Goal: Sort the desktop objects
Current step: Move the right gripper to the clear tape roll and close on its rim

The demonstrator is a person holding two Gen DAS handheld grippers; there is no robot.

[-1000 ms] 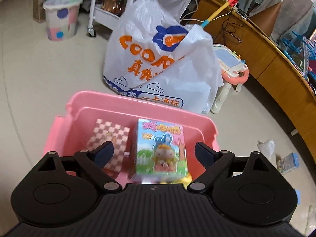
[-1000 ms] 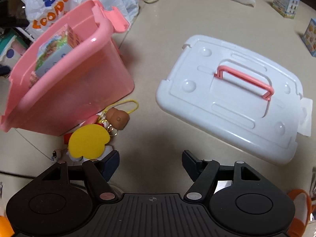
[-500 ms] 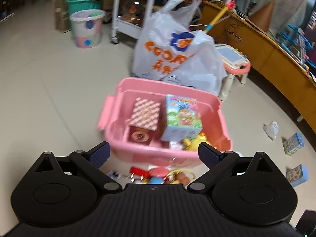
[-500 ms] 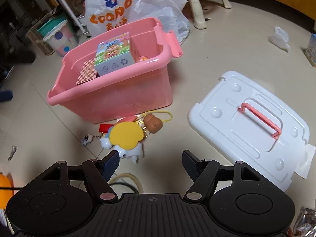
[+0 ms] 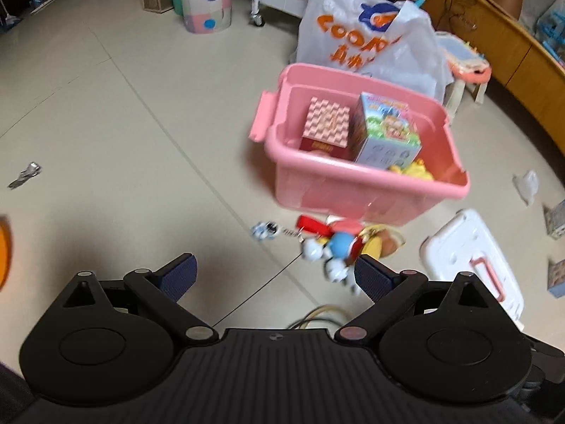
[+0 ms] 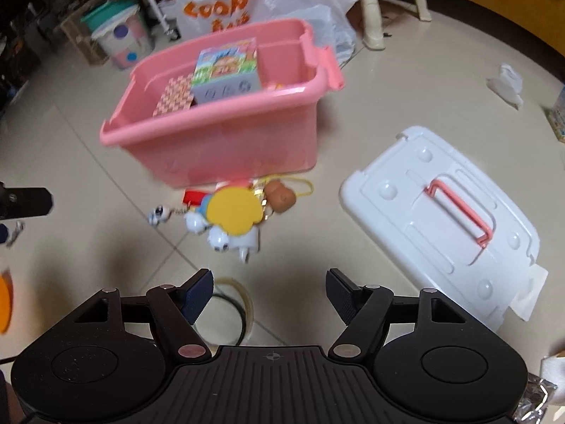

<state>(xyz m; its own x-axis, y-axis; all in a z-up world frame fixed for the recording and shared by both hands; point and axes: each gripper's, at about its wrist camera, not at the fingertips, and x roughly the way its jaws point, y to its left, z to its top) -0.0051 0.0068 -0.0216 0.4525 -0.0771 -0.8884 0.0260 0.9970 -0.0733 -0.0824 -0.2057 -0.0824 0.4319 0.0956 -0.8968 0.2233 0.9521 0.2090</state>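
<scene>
Soft indoor light, a dark shadow on the floor (image 6: 289, 258) near both cameras, motion blur on the toys, strong fisheye bending at edges.

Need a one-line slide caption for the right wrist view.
Open right gripper hovers over floor toys beside the pink bin; white lid lies off.

Left gripper (image 5: 274, 274) and right gripper (image 6: 269, 291) hover, jaws spread wide, apparently empty.

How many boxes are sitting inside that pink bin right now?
2 boxes in the pink bin: a pink checkered box and, beside it, a colourful cartoon box. Smaller things may be hidden behind the bin's wall.
</scene>
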